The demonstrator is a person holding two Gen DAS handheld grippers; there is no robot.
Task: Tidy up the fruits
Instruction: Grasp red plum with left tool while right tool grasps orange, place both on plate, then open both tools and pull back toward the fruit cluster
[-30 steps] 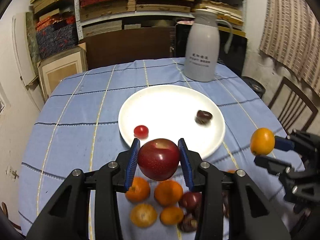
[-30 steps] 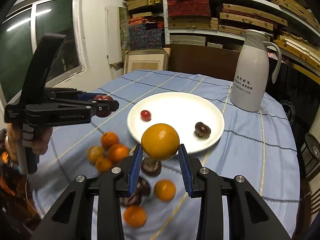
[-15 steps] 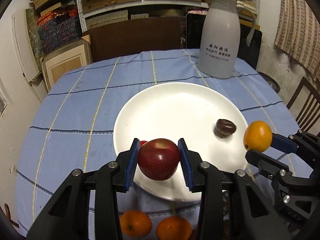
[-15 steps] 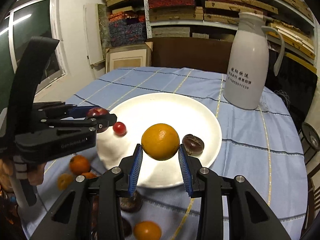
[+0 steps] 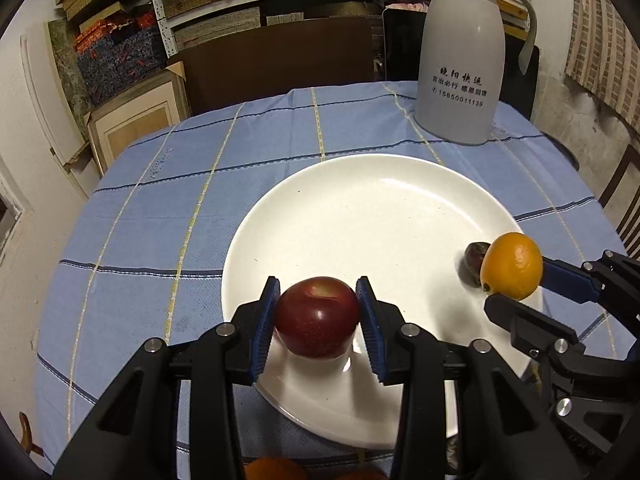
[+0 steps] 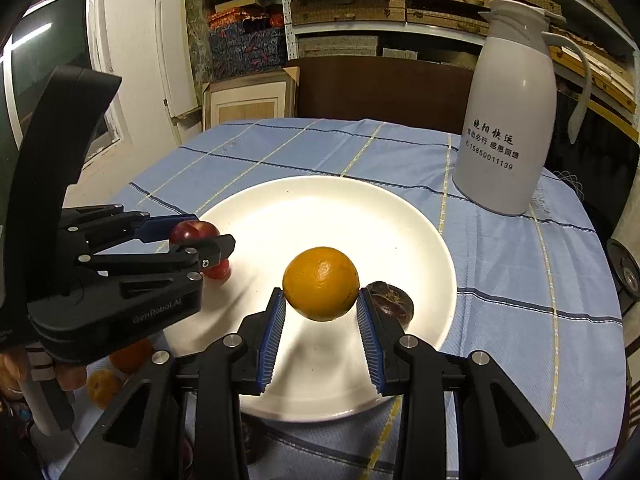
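My left gripper (image 5: 318, 312) is shut on a dark red apple (image 5: 317, 316) and holds it low over the near left part of the white plate (image 5: 360, 208). My right gripper (image 6: 321, 300) is shut on an orange (image 6: 321, 283) over the plate's (image 6: 320, 208) near right part. A dark brown fruit (image 6: 394, 300) lies on the plate just right of the orange, and a small red fruit (image 6: 218, 270) lies at the plate's left, under the left gripper (image 6: 208, 240). The right gripper (image 5: 516, 280) with the orange (image 5: 511, 266) also shows in the left wrist view.
A white thermos jug (image 6: 510, 120) stands on the blue checked tablecloth (image 6: 520, 280) behind the plate at the right. Loose oranges (image 6: 120, 360) lie on the cloth near the table's front left. Shelves and a chair back stand behind the table.
Both grippers moved forward and down over the plate with their fruit. The apple now hangs close above the plate; the orange sits beside the dark brown fruit.
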